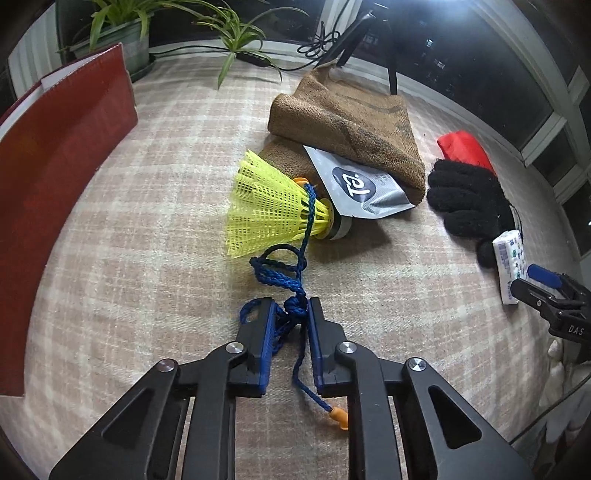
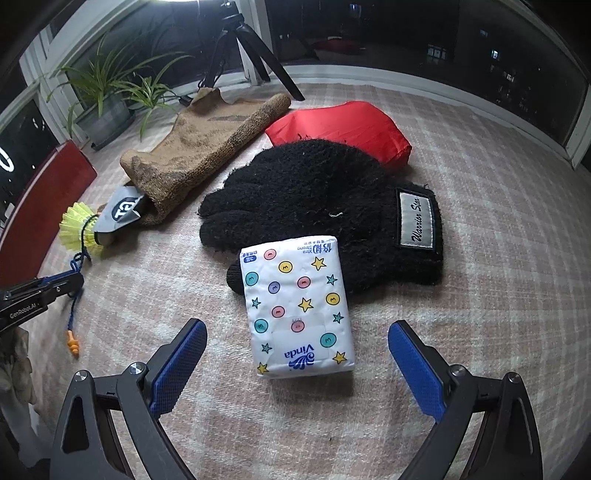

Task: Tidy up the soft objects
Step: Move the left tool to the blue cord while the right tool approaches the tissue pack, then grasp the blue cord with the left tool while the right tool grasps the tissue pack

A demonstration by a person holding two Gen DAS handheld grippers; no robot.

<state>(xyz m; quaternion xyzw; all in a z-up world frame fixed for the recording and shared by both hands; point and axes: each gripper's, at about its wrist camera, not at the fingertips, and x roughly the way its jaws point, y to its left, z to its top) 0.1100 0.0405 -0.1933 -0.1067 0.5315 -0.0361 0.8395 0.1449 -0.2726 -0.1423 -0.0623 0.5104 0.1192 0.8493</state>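
Note:
My left gripper (image 1: 291, 310) is shut on the blue cord (image 1: 295, 308) of the earplugs; one orange plug (image 1: 340, 419) hangs below the fingers. The cord runs up over a yellow shuttlecock (image 1: 266, 208). My right gripper (image 2: 297, 363) is open, its pads either side of a white Vinda tissue pack (image 2: 297, 308) that lies partly on a black knit glove (image 2: 314, 195). A brown towel (image 2: 199, 147) covers part of a grey sachet (image 2: 123, 212). A red pouch (image 2: 343, 127) lies behind the glove.
A red box (image 1: 55, 184) stands at the left edge of the checked cloth (image 1: 147, 258). Potted plants (image 1: 122, 26) and a black tripod (image 2: 240, 40) stand at the back by the window.

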